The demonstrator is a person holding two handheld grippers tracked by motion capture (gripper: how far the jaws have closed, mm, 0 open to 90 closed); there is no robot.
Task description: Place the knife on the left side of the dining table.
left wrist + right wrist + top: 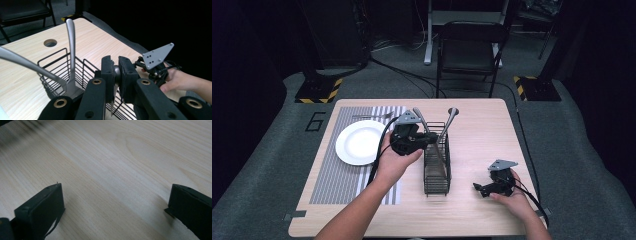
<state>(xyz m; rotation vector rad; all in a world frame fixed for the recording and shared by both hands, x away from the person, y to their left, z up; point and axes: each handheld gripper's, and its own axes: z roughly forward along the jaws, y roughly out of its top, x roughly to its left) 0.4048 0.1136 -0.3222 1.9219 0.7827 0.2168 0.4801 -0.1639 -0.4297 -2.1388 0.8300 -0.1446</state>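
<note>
At the far left of the light wooden worktop (472, 130) a round white ceramic plate (359, 142) sits on a grey-and-white striped placemat (337, 175), with a steel fork (372, 116) lying just beyond the plate.

Next comes the left gripper (428, 138), held over the black wire cutlery basket (436, 172). In the left gripper view its fingers (108, 72) are pinched on a slim silver metal utensil handle (116, 72), whose lower end hangs down into the basket. The handle is smooth and rounded, so I judge a slip likely if the squeeze eases or the pull goes sideways.

Two other long silver handles (71, 42) lean in the same basket, just beside the held piece. A tilted lift could catch them or the wire rim, and since nothing holds the light basket down, it might drag or tip towards the plate.

Furthest right, the right gripper (479, 187) rests low near the worktop's front edge, well apart from the basket, its fingers (42, 207) spread wide over bare wood. From there it can't steady the basket.
</note>
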